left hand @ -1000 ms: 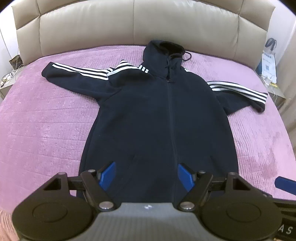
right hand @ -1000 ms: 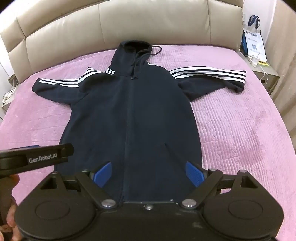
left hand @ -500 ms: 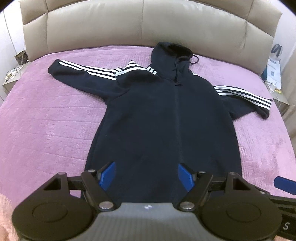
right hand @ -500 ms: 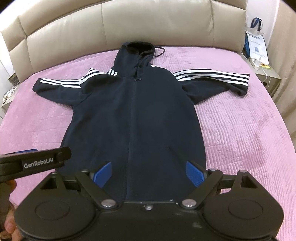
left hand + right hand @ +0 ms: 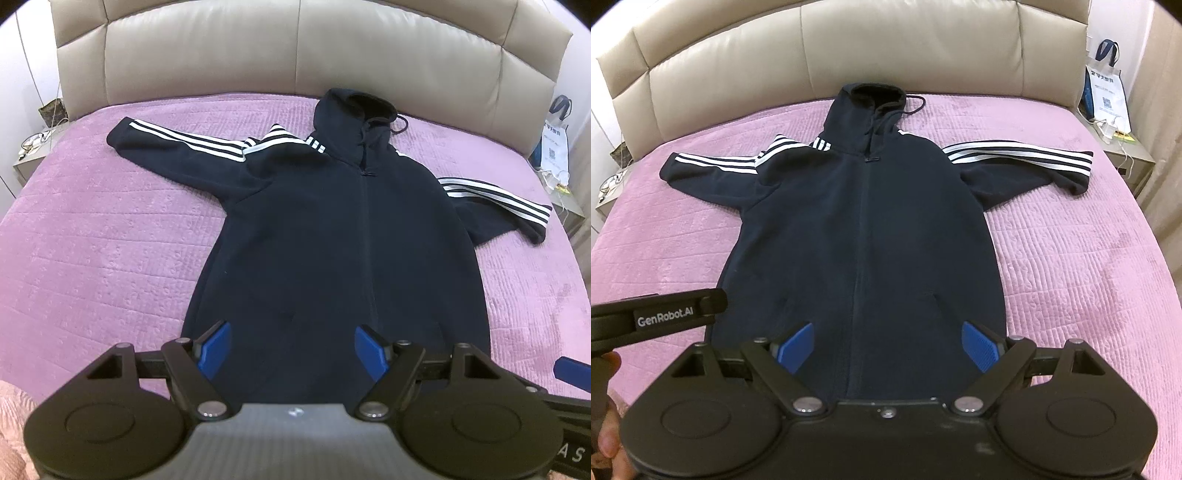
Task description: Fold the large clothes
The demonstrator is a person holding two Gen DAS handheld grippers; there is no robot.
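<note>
A dark navy zip hoodie (image 5: 343, 236) (image 5: 864, 221) with white sleeve stripes lies flat, front up, on the bed, hood toward the headboard and both sleeves spread out sideways. My left gripper (image 5: 293, 349) hovers above its hem, blue pads wide apart, nothing between them. My right gripper (image 5: 886, 347) hangs open over the hem too, also empty. In the right wrist view the left gripper's black body (image 5: 661, 317) shows at the left edge with a hand below it. A blue pad of the right gripper (image 5: 572, 369) peeks in at the right of the left wrist view.
The pink quilted bedspread (image 5: 103, 236) (image 5: 1071, 251) surrounds the hoodie. A beige padded headboard (image 5: 886, 51) runs along the far side. A nightstand with a white bag (image 5: 1104, 92) stands at the right, another nightstand (image 5: 33, 155) with small items at the left.
The left wrist view has swung a little leftward, so the hoodie sits further right in it. Both grippers stay open above the hem; the hoodie has not moved.
</note>
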